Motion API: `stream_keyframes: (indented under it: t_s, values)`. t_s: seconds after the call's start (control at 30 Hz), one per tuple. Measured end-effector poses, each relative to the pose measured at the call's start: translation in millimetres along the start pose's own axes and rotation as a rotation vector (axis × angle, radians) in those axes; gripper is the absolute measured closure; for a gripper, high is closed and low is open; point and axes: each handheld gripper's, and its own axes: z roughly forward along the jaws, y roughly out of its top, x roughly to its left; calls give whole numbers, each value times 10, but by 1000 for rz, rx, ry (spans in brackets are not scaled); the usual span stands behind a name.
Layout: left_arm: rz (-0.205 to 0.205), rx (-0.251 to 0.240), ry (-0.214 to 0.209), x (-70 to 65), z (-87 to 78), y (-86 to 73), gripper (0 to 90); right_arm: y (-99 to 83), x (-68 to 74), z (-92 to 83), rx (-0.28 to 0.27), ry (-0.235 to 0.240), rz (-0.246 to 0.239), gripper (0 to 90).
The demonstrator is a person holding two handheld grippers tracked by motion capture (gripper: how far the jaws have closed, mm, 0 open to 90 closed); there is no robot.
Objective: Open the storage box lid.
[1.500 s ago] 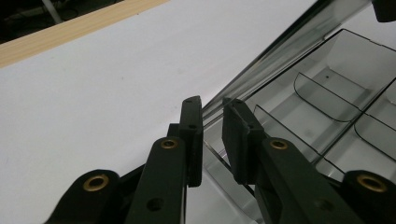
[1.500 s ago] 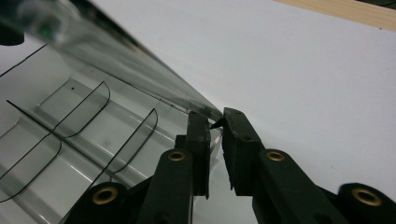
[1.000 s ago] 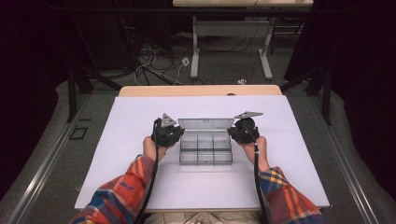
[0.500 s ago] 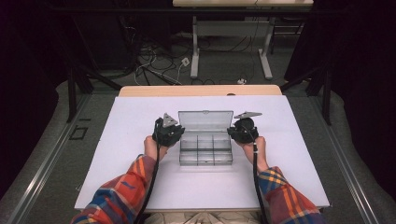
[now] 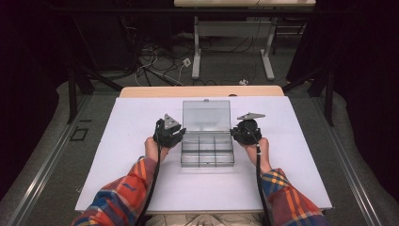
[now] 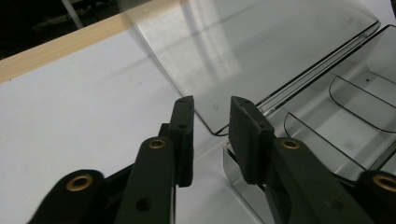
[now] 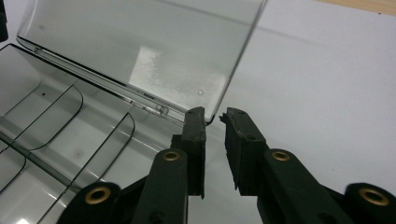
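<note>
A clear plastic compartment box (image 5: 207, 151) lies mid-table, its compartments empty, its lid (image 5: 206, 115) swung up and leaning back. My left gripper (image 5: 178, 136) sits at the box's left hinge corner and my right gripper (image 5: 235, 134) at the right one. In the left gripper view the jaws (image 6: 210, 105) stand a little apart on either side of the lid's corner (image 6: 212, 128), having just been opening. In the right gripper view the jaws (image 7: 215, 116) also stand slightly apart, freshly eased wider, around the lid's (image 7: 140, 46) lower corner. Neither pair of pads presses on anything.
The box rests on a white sheet (image 5: 141, 179) covering a wooden table (image 5: 155, 92). Beyond the far edge are a dark floor, cables (image 5: 150, 70) and a second table's legs (image 5: 197, 52). Plaid-sleeved forearms (image 5: 122, 197) reach in from below.
The lid has swung from nearly flat over the box to upright and leaning back. Both hands have stayed at the hinge corners.
</note>
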Motion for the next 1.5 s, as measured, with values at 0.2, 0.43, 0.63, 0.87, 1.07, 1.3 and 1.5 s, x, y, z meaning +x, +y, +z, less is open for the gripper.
stream_keyframes:
  t_s: [0.2, 0.43, 0.63, 0.87, 1.07, 1.3, 1.5]
  values:
    - [-4, 6, -28, 0, -55, 4, 538, -37, -12, -78, 15, 17, 0, 679]
    - [-7, 38, -86, -4, -197, -36, 389, -102, -34, -247, 10, 83, -21, 511]
    - [14, 83, -105, -54, -349, -74, 299, -179, -60, -402, 29, 107, -14, 413]
    - [62, 130, -132, -176, -501, -142, 198, -287, -23, -563, 39, 134, -42, 298]
    - [83, 155, -139, -250, -613, -225, 96, -337, -14, -655, 55, 154, -67, 211]
    - [87, 131, -110, -239, -738, -305, 40, -400, -78, -718, 67, 177, -52, 156]
    - [74, 134, -117, -236, -802, -361, 30, -454, -117, -705, 75, 202, -58, 107]
